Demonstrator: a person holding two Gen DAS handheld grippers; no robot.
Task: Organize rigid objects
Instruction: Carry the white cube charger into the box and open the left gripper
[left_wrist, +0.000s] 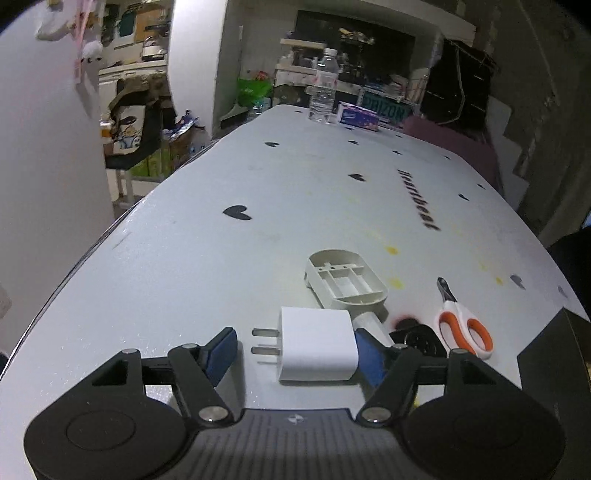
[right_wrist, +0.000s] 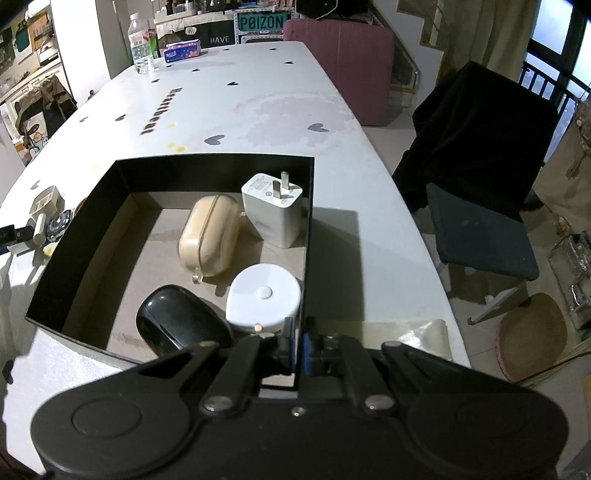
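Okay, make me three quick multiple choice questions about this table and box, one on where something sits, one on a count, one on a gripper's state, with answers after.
1. Where does the white charger lie?
A. On the table between the left gripper's fingers
B. Inside the box
C. Beside the water bottle

2. How many things lie in the black box?
A. Two
B. Four
C. Six

3. How is the right gripper?
A. Wide open above the box
B. Shut on the box's near wall
C. Holding the scissors

Answers: 1 A, it rests on the table with a blue pad at either side. 2 B, a black mouse, a beige case, a round white device and a white plug adapter. 3 B, its pads pinch the wall's edge.
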